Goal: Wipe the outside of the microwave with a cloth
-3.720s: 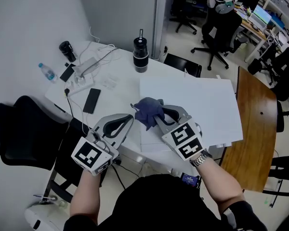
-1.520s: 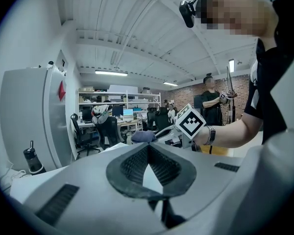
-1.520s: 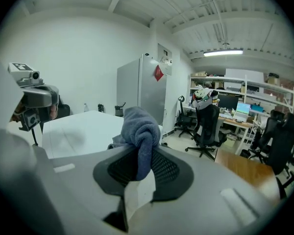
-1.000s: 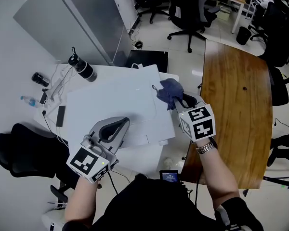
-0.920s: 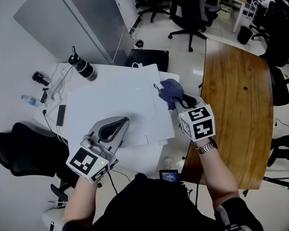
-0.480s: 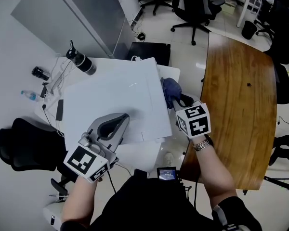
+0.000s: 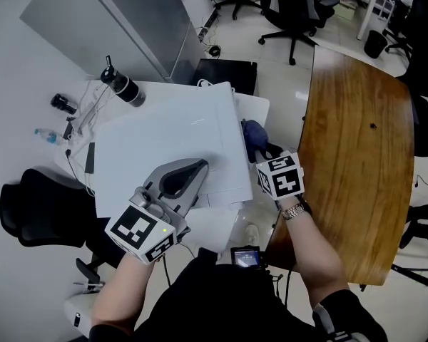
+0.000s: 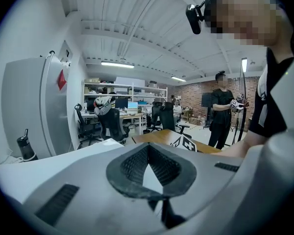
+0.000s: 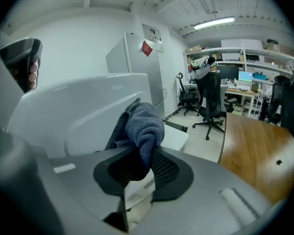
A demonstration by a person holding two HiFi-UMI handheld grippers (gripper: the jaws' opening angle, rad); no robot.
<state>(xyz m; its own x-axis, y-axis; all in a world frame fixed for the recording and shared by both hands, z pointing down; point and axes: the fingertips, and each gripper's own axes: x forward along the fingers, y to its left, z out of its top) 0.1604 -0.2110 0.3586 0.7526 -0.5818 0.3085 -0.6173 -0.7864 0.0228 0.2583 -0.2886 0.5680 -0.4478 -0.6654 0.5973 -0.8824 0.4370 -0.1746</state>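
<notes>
Right gripper (image 7: 262, 150), clamped on the cloth (image 7: 252, 133), has sunk beside the microwave (image 7: 164, 141); left gripper (image 7: 201, 164) closed, empty.

The grey left hand-held gripper (image 7: 198, 165) and right hand-held gripper (image 7: 262, 150) bear black-and-white marker cubes; black top (image 7: 228, 298), silver wristwatch (image 7: 294, 210).

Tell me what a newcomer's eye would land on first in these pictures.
The crumpled dark blue cloth stands out first, clamped in the right gripper at the right side of the big white boxy microwave. Next comes the left gripper, shut and empty, over the microwave's top near its front edge. A glossy brown wooden table fills the right.
</notes>
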